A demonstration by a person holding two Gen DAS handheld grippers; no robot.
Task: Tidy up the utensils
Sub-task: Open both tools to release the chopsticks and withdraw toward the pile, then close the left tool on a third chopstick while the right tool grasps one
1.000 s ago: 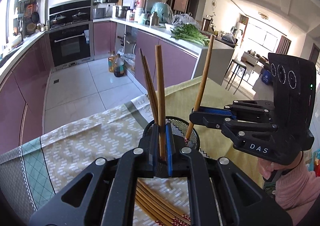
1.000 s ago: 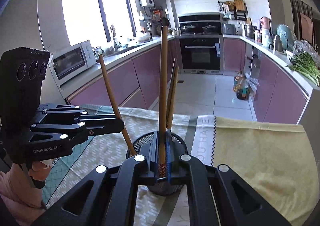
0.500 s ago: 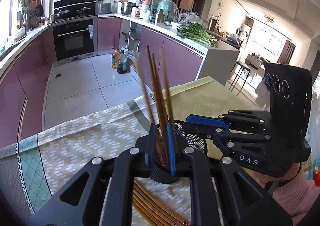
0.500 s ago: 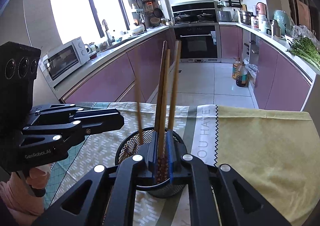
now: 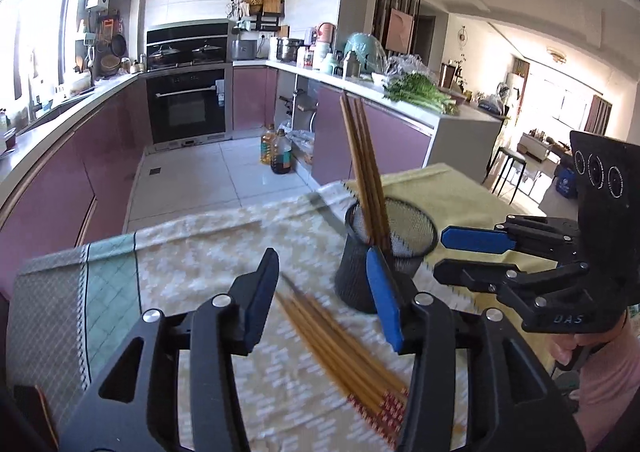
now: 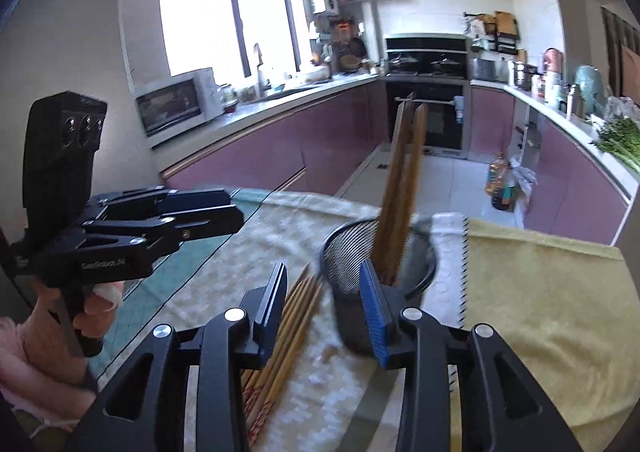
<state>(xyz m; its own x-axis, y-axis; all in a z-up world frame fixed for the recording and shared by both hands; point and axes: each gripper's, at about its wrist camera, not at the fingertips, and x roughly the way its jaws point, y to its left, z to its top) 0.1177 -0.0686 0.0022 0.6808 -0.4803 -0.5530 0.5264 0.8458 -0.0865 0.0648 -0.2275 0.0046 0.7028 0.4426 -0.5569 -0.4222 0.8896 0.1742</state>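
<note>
Black left gripper (image 5: 322, 294) and right gripper (image 6: 324, 310), jaws just opening, empty, angled downward.

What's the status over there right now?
Both hand-held grippers, left and right, just opened, empty. Chopsticks in mesh cup. More chopsticks on cloth. Nothing blocking.

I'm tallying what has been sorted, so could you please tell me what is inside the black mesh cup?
Several wooden chopsticks stand leaning in the mesh cup; their lower ends are hidden by its wall and a gripper finger.

Chopsticks (image 5: 366, 171) upright in mesh cup (image 5: 384, 264); others (image 5: 340, 340) flat beside.
</note>
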